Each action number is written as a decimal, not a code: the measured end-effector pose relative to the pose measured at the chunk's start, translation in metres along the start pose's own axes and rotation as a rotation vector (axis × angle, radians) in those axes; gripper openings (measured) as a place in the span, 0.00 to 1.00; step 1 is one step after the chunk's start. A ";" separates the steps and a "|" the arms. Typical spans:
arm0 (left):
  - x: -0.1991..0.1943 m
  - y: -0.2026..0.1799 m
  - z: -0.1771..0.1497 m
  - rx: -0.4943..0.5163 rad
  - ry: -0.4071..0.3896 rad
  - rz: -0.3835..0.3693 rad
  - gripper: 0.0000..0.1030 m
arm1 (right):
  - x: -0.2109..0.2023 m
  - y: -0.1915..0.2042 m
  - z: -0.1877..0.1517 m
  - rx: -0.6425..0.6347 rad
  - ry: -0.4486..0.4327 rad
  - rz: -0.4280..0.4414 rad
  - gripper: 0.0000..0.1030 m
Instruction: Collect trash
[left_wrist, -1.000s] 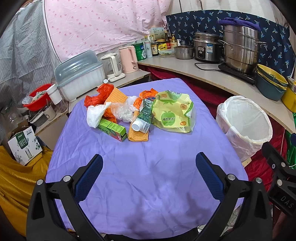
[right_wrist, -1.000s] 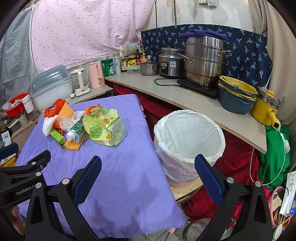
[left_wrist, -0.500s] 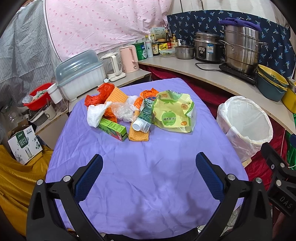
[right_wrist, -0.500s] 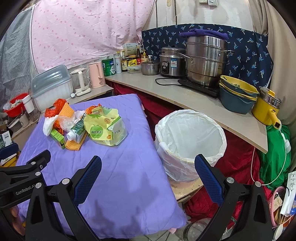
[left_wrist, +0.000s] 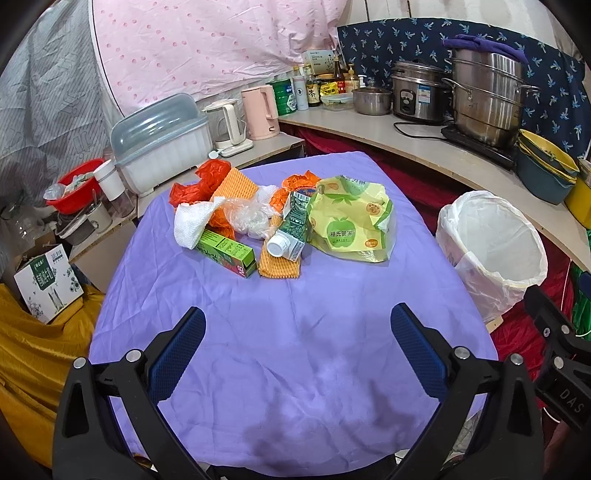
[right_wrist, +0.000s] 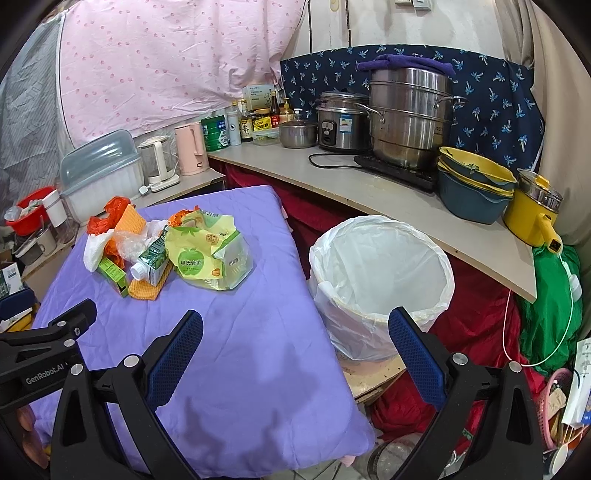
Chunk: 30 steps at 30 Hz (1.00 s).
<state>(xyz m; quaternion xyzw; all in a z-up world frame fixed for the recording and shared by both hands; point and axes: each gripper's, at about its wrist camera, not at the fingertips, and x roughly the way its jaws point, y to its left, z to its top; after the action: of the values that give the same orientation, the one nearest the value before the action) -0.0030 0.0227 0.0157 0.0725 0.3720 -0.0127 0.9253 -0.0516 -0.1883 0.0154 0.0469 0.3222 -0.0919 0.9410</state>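
Both tools are spread wide and carry nothing: the left tool hangs over the near part of the purple-clothed worktop, and the right tool hangs over the worktop's near right corner, beside the round bin lined with a white plastic bag. No piece has been picked up yet.

The trash sits in one heap towards the far edge of the worktop, well apart from both tools: a crumpled yellow-green plastic snack bag with an apple print on the right side of the heap, a green milk carton with a white screw cap lying against it, a long green cardboard box, a white paper napkin, clear crinkled film, orange foam netting and an orange plastic bag at the back.

The step in hand looks like the first reach. The snack bag lies nearest the bin and suits the right tool; it should pinch a raised fold, not the flat face, since thin film slips. The left tool can take the box across its narrow sides. Lifting straight up should keep the leaning carton from rolling.
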 end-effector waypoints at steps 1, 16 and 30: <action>0.004 0.003 0.001 -0.011 0.004 0.001 0.93 | 0.004 0.000 0.000 0.010 0.002 0.010 0.93; 0.088 0.083 0.021 -0.159 0.074 0.114 0.93 | 0.090 0.034 0.015 0.043 0.081 0.072 0.87; 0.150 0.112 0.040 -0.193 0.116 0.065 0.93 | 0.181 0.073 0.035 0.097 0.162 0.145 0.60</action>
<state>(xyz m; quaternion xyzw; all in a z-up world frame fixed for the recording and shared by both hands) 0.1416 0.1320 -0.0454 -0.0043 0.4220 0.0575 0.9047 0.1246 -0.1475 -0.0662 0.1227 0.3881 -0.0350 0.9128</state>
